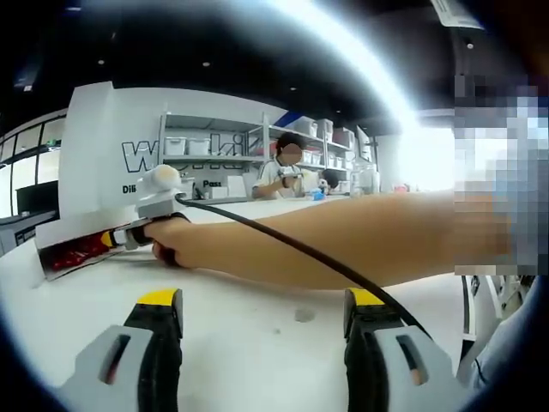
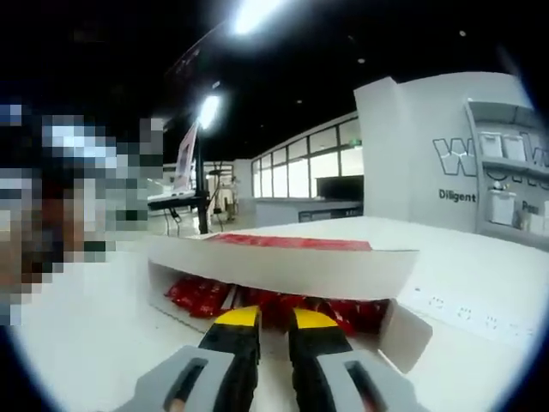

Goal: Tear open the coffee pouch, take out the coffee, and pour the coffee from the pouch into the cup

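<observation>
Right hand-held gripper nearly closed at box — red pouches inside

Two grippers, one wide apart and one nearly closed

In the left gripper view the left gripper hangs low with its yellow-tipped jaws spread wide and nothing between them, while the person's bare forearm stretches across from the right, its hand wrapped around the other gripper's handle. In the right gripper view the right gripper has its jaws drawn close, a narrow gap between the tips.
</observation>
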A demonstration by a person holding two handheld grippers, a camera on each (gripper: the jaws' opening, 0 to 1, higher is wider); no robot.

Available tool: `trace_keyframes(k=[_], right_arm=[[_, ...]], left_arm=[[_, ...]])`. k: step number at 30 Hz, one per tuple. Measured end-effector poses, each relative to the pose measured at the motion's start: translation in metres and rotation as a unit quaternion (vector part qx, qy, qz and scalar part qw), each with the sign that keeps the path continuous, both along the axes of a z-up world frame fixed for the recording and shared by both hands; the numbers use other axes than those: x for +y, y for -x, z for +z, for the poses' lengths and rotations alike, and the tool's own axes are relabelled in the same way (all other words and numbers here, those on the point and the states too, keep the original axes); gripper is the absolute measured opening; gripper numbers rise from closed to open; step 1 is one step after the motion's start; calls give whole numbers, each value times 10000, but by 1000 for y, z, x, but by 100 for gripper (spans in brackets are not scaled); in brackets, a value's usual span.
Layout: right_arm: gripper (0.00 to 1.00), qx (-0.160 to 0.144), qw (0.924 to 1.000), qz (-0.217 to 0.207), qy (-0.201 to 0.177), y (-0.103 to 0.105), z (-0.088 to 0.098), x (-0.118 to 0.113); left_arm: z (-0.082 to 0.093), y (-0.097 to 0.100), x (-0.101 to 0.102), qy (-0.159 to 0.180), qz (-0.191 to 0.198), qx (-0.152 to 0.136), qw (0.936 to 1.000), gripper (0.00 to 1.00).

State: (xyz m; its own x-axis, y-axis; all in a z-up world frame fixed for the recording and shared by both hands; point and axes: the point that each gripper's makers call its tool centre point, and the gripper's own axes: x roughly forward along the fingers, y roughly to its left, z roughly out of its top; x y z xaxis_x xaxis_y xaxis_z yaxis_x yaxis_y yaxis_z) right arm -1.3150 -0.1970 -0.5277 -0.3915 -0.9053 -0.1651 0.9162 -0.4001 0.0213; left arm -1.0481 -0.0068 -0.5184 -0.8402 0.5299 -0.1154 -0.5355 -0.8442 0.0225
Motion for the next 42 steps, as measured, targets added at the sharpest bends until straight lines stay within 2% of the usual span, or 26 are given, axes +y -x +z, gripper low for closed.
trace_keyframes(k=[6,11,17,26,42], right_arm=[[12,-130,9999,-41,-96,4,-4,-2],[12,-200,9998,-73,-25,7,-3,-3],[9,-129,9999,-62,22,6,0,-5],[6,-303,9995,-34,80,7,-1,-5],[3,-211,9997,-74,28,1,-1,0]], left_arm=[[0,0,0,12,-3,0,10000,78],[0,0,0,14,-6,1,10000,78],[0,0,0,23,-10,-1,10000,78],[-1,0,1,43,-11,-24,10000,78],[-4,2,1,56,8,-97,9999,78]])
